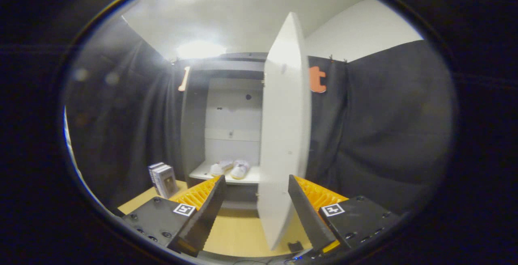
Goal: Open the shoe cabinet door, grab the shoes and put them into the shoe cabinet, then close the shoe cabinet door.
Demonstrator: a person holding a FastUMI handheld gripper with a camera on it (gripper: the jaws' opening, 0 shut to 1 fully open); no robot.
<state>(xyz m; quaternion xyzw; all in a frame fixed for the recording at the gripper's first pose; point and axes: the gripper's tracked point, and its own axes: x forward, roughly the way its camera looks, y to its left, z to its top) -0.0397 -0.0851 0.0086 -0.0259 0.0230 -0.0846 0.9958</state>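
status: the shoe cabinet (194, 127) stands open, with the shoes (230, 169) already inside it — a pale pair set side by side on the lower shelf (202, 172), toes toward you. judged from this, opening and loading are complete; closing the door (285, 135) is the step that remains

tool state: the tool (255, 204) is spread wide, with nothing gripped. the free lower edge of the door sits in the gap between the fingers, closer to the right one. whether either finger touches the panel cannot be told from this view, and no clamping is evident

door position: the door is swung out toward you and seen nearly edge-on, hinged on the right side of the opening. its inner face looks toward the shelf; its leading edge is the part nearest the tool

clearances:
- left of the door, the opening is unobstructed as far as the shoes, which lie well back from the shelf's front lip, so the door should close without catching them
- a small stack of boxes (162, 179) stands on the wooden floor (238, 232) just left of the cabinet base, apart from the door's swing path
- right of the door hangs dark cloth (380, 135), near the hinge side — little working room there

advice: push the panel from its outer face toward the opening, and keep the left finger out from between door and frame
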